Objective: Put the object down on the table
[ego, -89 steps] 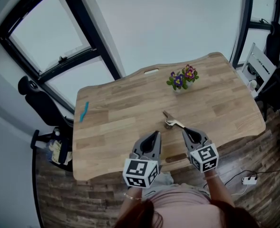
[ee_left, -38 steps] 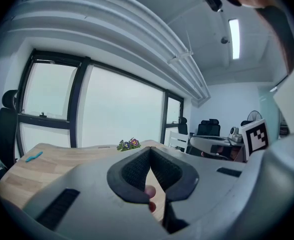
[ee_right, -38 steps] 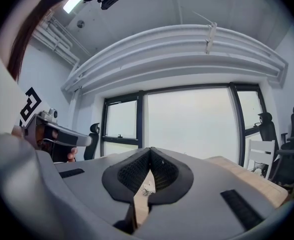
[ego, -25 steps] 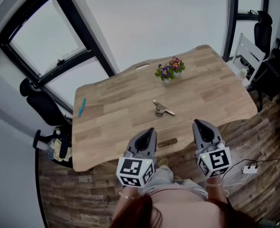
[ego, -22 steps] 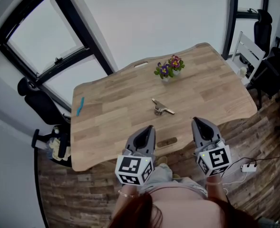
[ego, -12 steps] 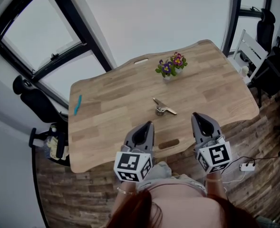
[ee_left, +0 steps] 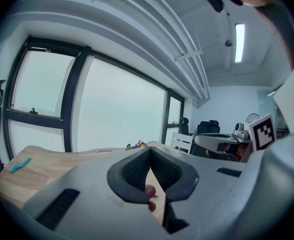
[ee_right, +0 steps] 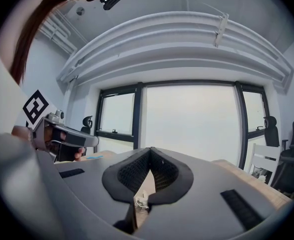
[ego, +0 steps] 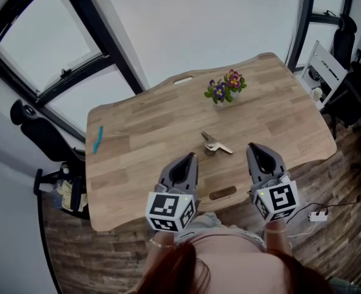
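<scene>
The object (ego: 216,144) lies near the table's (ego: 143,133) front edge, with the left gripper (ego: 190,158) and right gripper (ego: 254,148) pinched together and empty, so the task looks done.

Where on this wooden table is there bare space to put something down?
The widest bare stretch of table lies between the blue strip at its left edge and the metal object in the middle. The right end, past the flower pot, is bare too. Tightest is the middle front, where the left gripper and right gripper hover near that object.
</scene>
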A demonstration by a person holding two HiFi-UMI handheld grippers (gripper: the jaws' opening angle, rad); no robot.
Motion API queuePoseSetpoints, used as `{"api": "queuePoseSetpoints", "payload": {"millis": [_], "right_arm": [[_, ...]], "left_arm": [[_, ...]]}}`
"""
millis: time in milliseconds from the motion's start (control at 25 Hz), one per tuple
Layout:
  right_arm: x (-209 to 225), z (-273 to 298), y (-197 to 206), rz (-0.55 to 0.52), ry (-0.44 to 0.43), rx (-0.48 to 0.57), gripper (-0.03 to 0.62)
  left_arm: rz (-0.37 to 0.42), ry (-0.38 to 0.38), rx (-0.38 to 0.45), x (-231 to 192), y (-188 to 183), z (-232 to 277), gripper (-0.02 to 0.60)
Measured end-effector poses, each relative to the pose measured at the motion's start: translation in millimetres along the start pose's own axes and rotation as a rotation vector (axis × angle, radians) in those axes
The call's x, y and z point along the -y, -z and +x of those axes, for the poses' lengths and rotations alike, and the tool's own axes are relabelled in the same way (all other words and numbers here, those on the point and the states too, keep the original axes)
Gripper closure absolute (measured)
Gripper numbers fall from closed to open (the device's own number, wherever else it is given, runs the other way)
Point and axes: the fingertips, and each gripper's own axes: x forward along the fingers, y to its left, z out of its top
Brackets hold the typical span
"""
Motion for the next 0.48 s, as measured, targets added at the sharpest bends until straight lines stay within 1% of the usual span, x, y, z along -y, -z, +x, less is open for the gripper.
{"api": "queuePoseSetpoints", "payload": {"millis": [480], "right_arm": [[-4.9, 38.5, 9.9, 0.002, 0.050, -0.043, 0.594]], "left_arm": [[-0.018, 0.058, -0.025, -35.9, 2.1, 26.1, 0.580]]}}
